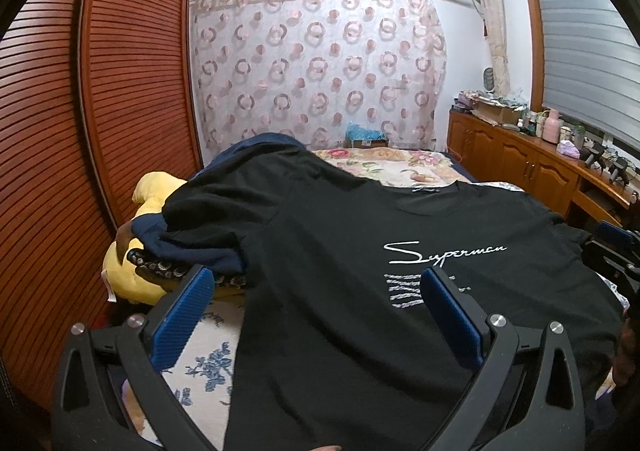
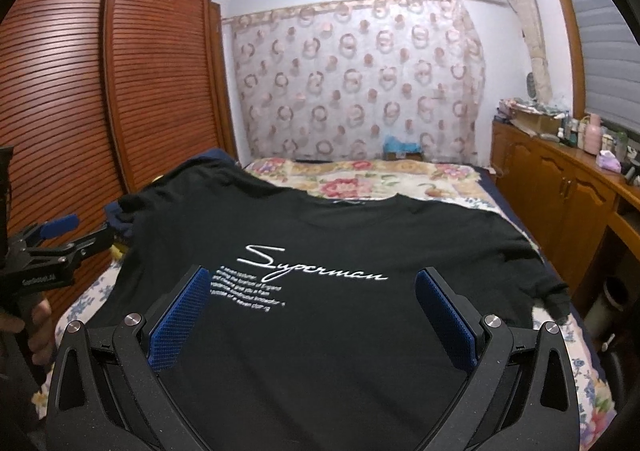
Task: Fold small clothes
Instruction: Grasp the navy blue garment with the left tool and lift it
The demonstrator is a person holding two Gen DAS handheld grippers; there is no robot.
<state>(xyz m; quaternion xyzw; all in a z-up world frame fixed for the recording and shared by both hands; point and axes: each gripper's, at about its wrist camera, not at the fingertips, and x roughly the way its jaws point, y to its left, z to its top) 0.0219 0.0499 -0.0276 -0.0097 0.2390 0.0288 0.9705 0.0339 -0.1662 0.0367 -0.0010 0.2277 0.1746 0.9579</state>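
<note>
Left gripper (image 1: 318,291): black frame, blue ribbed pads, jaws wide apart above the shirt, holding nothing.
Right gripper (image 2: 312,293): same build, jaws wide, empty.
Shirt: one black cotton T-shirt (image 2: 320,251), spread flat, front up, on the bed.
Print: white script "Superman" (image 2: 312,265); small lines beneath unreadable.
Other clothes: dark navy garment (image 1: 192,243) under the shirt's sleeve, on a yellow plush toy (image 1: 148,203).
Surface: floral bedspread (image 2: 360,179).
Room: brown louvred wardrobe (image 1: 120,91), circle-patterned curtain (image 1: 316,67).

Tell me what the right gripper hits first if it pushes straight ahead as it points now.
Probably the black T-shirt: the open right gripper points over its printed chest on the bed. Its height above the cloth is unclear.
</note>
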